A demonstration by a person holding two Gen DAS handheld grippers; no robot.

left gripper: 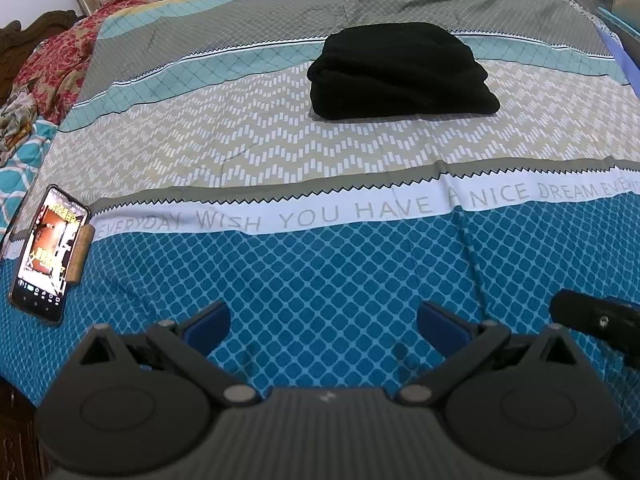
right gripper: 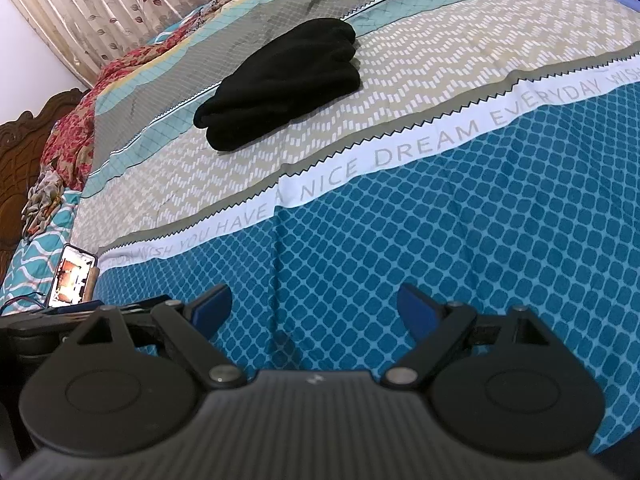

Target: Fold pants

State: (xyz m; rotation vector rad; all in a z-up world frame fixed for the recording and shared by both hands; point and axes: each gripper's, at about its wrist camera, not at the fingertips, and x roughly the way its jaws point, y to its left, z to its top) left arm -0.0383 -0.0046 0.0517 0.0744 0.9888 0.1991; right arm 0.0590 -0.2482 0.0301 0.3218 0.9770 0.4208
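Note:
Black pants (left gripper: 400,72) lie folded into a thick stack on the zigzag-patterned band of the bedspread, far ahead; in the right wrist view the pants (right gripper: 284,84) sit up and to the left. My left gripper (left gripper: 324,324) hovers open over the blue diamond-patterned part of the spread, nothing between its blue pads. My right gripper (right gripper: 314,308) is open too, over the same blue band, empty. Part of the right gripper shows at the right edge of the left wrist view.
A lit phone (left gripper: 46,256) leans at the left edge of the bed, also visible as the phone (right gripper: 74,276) in the right wrist view. Red floral bedding (left gripper: 60,60) and a carved wooden headboard (right gripper: 24,140) are at the far left. Curtains (right gripper: 100,8) hang behind.

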